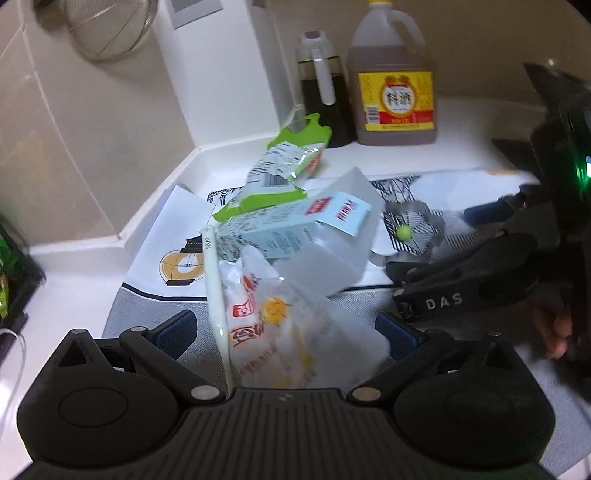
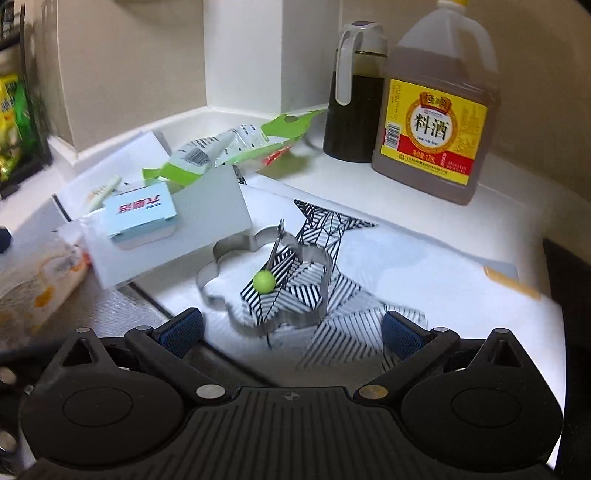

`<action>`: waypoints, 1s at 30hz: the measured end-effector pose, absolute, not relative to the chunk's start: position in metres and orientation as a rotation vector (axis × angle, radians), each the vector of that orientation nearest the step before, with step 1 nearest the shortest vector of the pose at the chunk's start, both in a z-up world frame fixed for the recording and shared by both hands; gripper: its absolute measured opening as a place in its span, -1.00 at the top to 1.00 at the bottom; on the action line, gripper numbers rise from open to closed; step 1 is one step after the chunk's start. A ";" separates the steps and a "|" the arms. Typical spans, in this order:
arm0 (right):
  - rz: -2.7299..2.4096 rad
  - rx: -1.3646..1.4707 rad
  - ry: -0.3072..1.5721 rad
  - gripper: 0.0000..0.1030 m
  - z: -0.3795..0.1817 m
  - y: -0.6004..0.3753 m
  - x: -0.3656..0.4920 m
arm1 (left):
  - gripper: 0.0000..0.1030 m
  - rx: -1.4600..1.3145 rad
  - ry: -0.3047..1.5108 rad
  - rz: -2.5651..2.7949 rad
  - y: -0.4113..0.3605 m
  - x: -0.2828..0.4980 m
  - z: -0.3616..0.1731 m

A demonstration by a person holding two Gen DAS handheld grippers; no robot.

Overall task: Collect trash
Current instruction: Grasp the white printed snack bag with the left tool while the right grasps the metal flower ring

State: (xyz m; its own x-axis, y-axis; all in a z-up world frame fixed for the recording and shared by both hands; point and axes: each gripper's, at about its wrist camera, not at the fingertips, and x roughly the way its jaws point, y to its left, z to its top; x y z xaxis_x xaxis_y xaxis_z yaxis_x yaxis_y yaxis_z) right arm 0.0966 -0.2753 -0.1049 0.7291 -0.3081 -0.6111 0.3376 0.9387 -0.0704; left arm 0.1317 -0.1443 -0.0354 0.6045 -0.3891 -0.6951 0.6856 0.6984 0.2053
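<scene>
Hovering low, the left gripper (image 1: pixel 286 328) stands spread wide with a clear snack bag (image 1: pixel 295 332) and a white straw (image 1: pixel 216 295) lying between its fingers, nothing pinched yet. Trash sits heaped mid-counter: blue carton (image 1: pixel 295 229), green wrapper (image 1: pixel 284 166) behind (likely gathered for one sweep). The right gripper (image 2: pixel 291 328), also agape and empty, faces a metal cookie cutter (image 2: pixel 266 273) nearby. Bottles (image 2: pixel 432 110) stand far right.

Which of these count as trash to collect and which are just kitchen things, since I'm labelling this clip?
Trash:
clear plastic bag
green snack wrapper
light blue carton
white straw

Just lying about:
cooking wine jug
dark sauce bottle
metal cookie cutter with a green ball, probably
wire strainer
</scene>
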 end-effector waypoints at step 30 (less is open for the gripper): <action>-0.397 0.080 0.506 -0.56 -0.089 -0.240 -0.045 | 0.32 0.320 0.659 -0.766 -0.095 0.009 -0.002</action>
